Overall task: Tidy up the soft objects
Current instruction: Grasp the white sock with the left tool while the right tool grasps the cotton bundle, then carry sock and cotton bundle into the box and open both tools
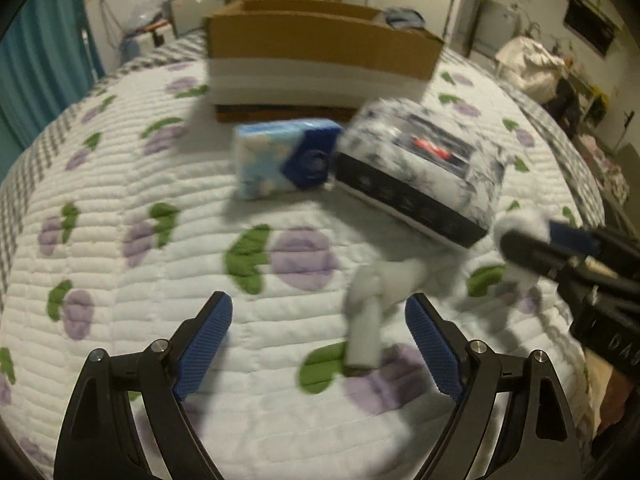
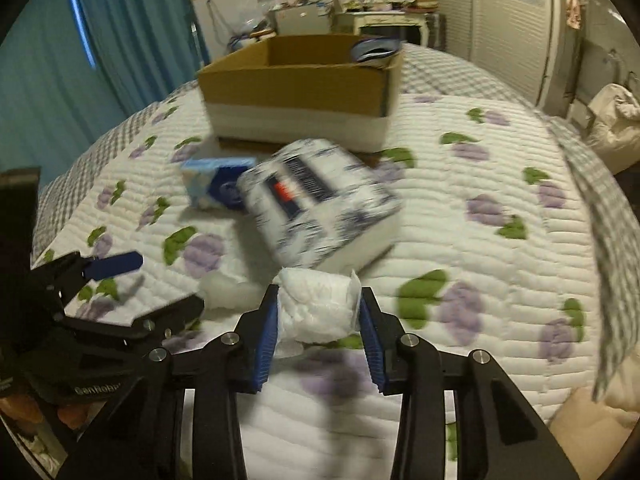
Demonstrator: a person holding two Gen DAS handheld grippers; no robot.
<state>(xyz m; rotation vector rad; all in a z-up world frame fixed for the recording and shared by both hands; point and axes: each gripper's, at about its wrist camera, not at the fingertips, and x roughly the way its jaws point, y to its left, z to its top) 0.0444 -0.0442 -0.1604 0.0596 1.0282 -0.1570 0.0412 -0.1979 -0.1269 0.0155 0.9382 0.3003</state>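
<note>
My right gripper (image 2: 318, 316) is shut on a white soft pack in clear wrap (image 2: 316, 308), held just above the quilt; in the left wrist view it shows at the right (image 1: 520, 236). My left gripper (image 1: 318, 320) is open and empty over the quilt, with a pale folded item (image 1: 366, 320) lying between its fingers. A blue tissue pack (image 1: 286, 158) and a larger black-and-white patterned pack (image 1: 420, 176) lie side by side ahead. Behind them stands an open cardboard box (image 1: 320, 48), also seen in the right wrist view (image 2: 296, 84).
Everything rests on a bed with a white quilt printed with purple and green shapes (image 1: 120, 200). Teal curtains (image 2: 100, 40) hang at the left. A cluttered dresser (image 2: 380, 12) and wardrobe doors (image 2: 500, 12) stand beyond the bed.
</note>
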